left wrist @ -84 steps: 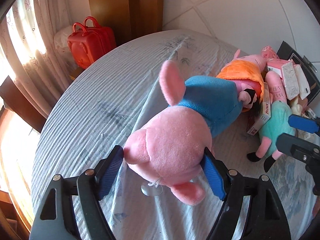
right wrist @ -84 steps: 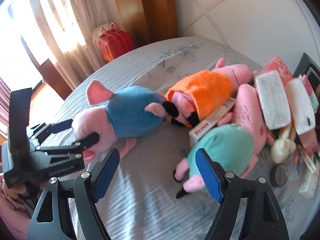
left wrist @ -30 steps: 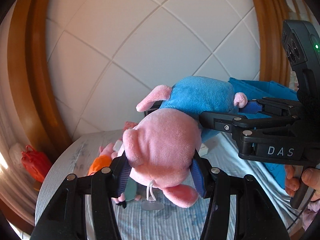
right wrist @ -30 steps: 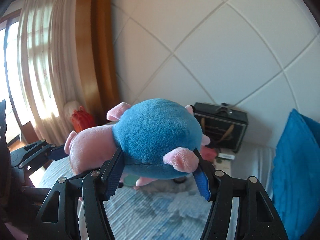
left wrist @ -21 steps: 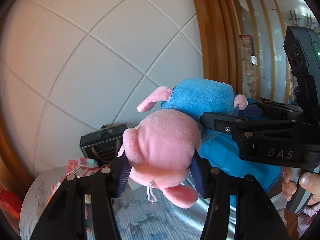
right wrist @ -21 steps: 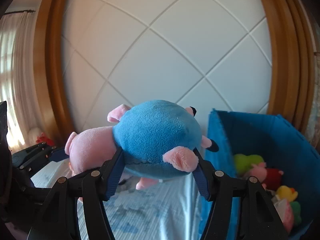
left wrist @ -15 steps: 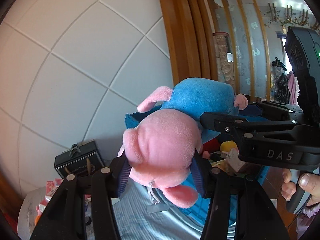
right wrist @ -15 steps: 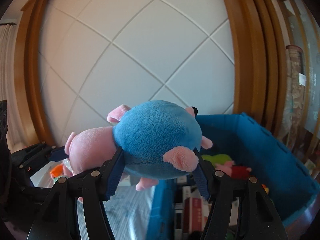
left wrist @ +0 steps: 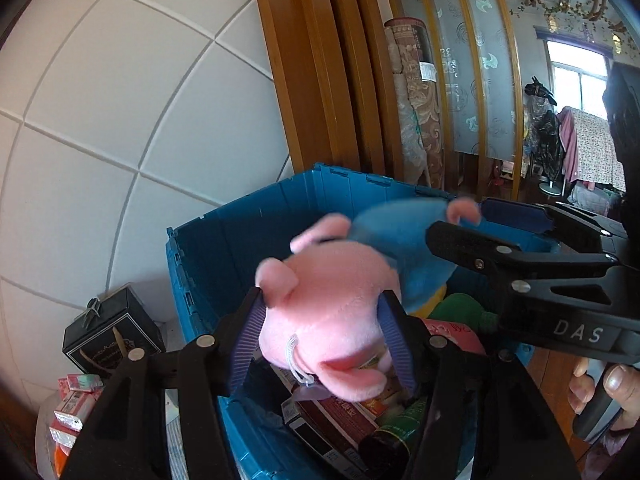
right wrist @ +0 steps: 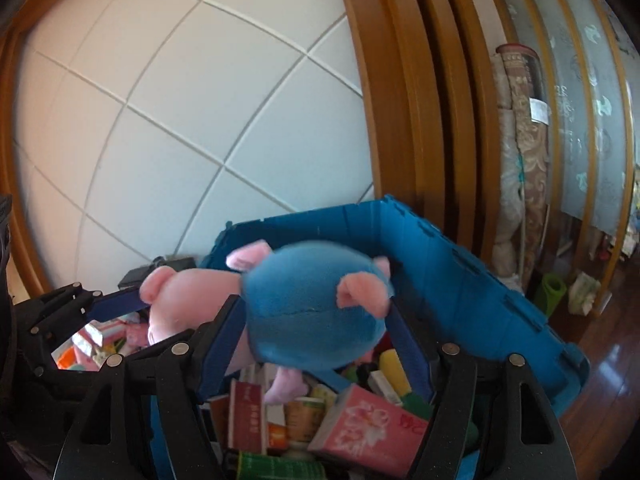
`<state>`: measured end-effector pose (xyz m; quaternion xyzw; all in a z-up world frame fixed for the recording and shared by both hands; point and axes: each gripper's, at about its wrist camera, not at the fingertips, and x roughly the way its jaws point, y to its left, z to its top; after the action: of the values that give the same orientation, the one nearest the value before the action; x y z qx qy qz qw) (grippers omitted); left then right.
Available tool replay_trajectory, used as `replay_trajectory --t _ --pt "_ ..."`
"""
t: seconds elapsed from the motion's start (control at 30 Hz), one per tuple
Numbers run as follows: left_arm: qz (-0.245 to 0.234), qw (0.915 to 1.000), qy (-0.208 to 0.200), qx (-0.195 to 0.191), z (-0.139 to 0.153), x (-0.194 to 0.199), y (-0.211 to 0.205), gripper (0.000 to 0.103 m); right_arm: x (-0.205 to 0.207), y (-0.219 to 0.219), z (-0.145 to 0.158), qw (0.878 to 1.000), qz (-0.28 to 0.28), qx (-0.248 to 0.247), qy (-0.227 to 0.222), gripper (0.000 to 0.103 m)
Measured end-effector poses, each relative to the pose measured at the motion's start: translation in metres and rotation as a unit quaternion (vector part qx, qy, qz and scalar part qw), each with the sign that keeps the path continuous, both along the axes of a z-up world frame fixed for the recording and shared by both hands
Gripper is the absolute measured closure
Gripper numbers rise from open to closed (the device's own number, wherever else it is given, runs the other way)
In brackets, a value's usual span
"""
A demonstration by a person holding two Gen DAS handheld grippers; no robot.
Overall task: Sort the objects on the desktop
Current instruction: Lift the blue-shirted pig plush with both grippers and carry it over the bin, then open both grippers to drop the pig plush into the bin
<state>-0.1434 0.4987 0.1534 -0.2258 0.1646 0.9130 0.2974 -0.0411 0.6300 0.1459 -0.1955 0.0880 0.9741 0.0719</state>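
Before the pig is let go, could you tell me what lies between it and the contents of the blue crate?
Nothing but air: in the right wrist view the plush pig hangs over the blue crate, above a pink carton and other boxes, while both grippers' jaws are opening.

Fuzzy plush pig (left wrist: 332,308); ribbed plastic crate (right wrist: 440,256); glossy wood floor (right wrist: 612,376).
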Motion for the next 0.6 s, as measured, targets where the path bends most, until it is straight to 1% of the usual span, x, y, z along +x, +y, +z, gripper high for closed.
replay_trajectory --t 0.03,0.1,0.13,0.2,0.23,0.4,0.47,0.53,0.6 --pt "0.004 1.0 -0.003 -0.004 -0.002 -0.003 0.004 0.046 0.002 0.007 -0.003 1.0 -0.005 -0.001 -0.004 0.026" --pt "0.007 0.9999 -0.011 -0.008 -0.007 -0.006 0.009 0.046 0.001 0.014 -0.009 1.0 -0.015 -0.001 -0.012 0.014" --pt "0.01 0.9998 -0.015 -0.008 -0.009 -0.004 0.01 0.046 0.004 0.015 -0.011 1.0 -0.02 -0.002 -0.015 0.012" --pt "0.016 0.9997 -0.019 -0.006 -0.012 -0.005 0.008 0.046 0.003 0.024 -0.015 0.999 -0.026 -0.004 -0.019 0.003" --pt "0.02 0.9996 -0.02 -0.006 -0.013 -0.005 0.009 0.046 0.004 0.026 -0.017 0.999 -0.029 -0.005 -0.02 0.001" --pt "0.035 0.999 -0.029 0.007 -0.014 -0.004 -0.003 0.045 0.008 0.031 -0.021 0.999 -0.034 -0.01 -0.024 0.0" --pt "0.043 0.9984 -0.033 0.016 -0.014 -0.001 -0.011 0.041 0.01 0.027 -0.022 0.999 -0.035 -0.005 -0.027 0.0" --pt "0.055 0.9974 -0.036 0.03 -0.014 -0.001 -0.02 0.034 0.01 0.024 -0.025 0.999 -0.04 0.003 -0.033 0.0" --pt "0.065 0.9962 -0.036 0.046 -0.013 0.003 -0.031 0.032 0.012 0.02 -0.028 0.998 -0.046 0.01 -0.038 0.0"
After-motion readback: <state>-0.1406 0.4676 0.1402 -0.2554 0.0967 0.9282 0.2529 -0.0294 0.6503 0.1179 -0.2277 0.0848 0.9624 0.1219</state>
